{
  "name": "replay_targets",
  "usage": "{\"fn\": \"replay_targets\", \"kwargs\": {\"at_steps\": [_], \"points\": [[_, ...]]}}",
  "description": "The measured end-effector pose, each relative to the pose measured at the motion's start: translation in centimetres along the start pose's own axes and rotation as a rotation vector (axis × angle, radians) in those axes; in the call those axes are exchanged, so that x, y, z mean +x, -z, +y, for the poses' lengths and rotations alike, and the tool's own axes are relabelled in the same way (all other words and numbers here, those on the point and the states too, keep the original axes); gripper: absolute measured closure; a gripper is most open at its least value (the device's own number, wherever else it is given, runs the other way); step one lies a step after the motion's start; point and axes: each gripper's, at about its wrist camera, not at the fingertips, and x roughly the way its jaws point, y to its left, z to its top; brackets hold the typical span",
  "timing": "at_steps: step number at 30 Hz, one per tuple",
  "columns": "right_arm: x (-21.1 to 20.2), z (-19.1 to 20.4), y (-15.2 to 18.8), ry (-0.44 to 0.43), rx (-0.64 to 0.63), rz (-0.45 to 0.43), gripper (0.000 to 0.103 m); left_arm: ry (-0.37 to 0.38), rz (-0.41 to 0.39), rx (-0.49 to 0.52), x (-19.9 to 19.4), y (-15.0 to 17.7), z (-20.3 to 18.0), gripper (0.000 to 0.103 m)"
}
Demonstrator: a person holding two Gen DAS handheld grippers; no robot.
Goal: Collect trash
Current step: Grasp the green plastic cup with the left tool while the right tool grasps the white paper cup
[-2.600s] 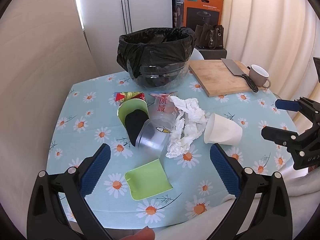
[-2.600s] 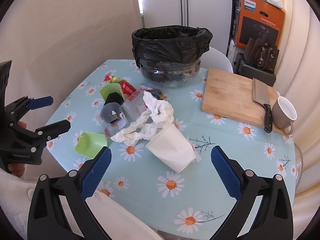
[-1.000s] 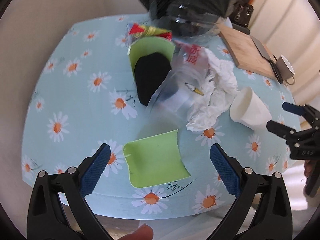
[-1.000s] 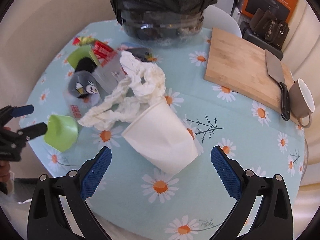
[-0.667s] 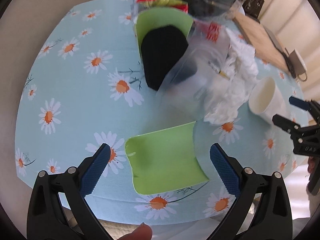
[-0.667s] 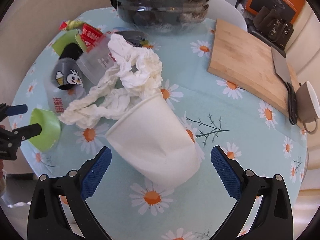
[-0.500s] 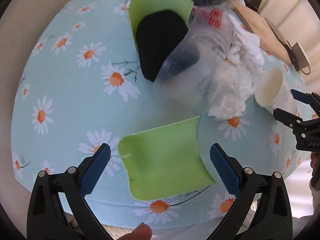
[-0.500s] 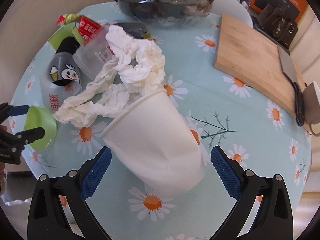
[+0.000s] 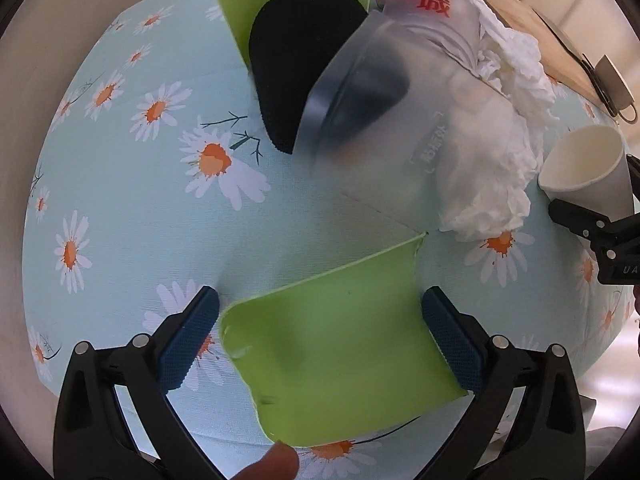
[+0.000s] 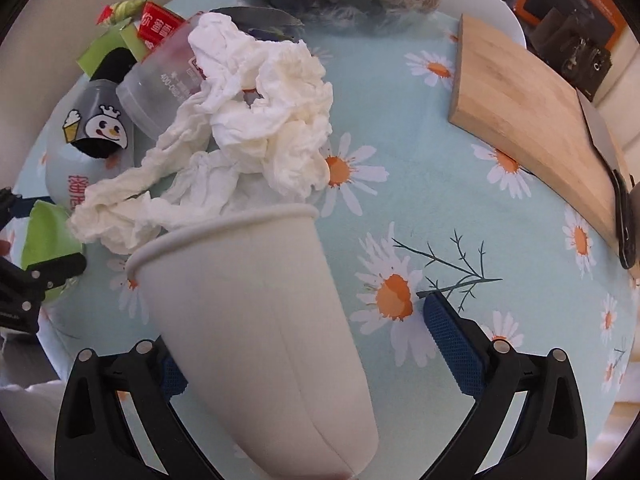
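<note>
Left gripper (image 9: 320, 326) is straddling green scrap (image 9: 340, 360) at 6 o'clock, jaws wide. Right gripper (image 10: 308, 344), jaws spread, is bracketing tipped paper cup (image 10: 260, 320). Risks: thin scrap is likely sliding flat; cup crushing, dragging tissue (image 10: 248, 132).

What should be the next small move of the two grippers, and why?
Probably close both. The left gripper is open with its pads on either side of the flat green paper piece, and the right gripper is open around the white paper cup lying on its side. Neither is gripped yet.
</note>
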Motion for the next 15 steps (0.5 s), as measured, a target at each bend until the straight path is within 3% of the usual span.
{"fn": "replay_targets", "kwargs": {"at_steps": [7, 13, 14, 15], "points": [[-0.2, -0.1, 2.0, -0.002, 0.011, -0.052, 0.006, -0.003, -0.002, -0.011, -0.3, 0.5, -0.3, 0.004], [-1.2, 0.2, 2.6, 0.016, 0.044, -0.034, 0.008, -0.003, 0.007, -0.012, 0.1, 0.3, 0.8, 0.004], [-1.4, 0.3, 2.5, 0.019, 0.049, -0.036, 0.013, -0.002, 0.008, -0.015, 0.2, 0.2, 1.0, 0.004], [-2.0, 0.3, 2.7, 0.021, 0.055, -0.056, 0.032, -0.002, 0.008, -0.02, 0.2, 0.3, 1.1, 0.007]]}}
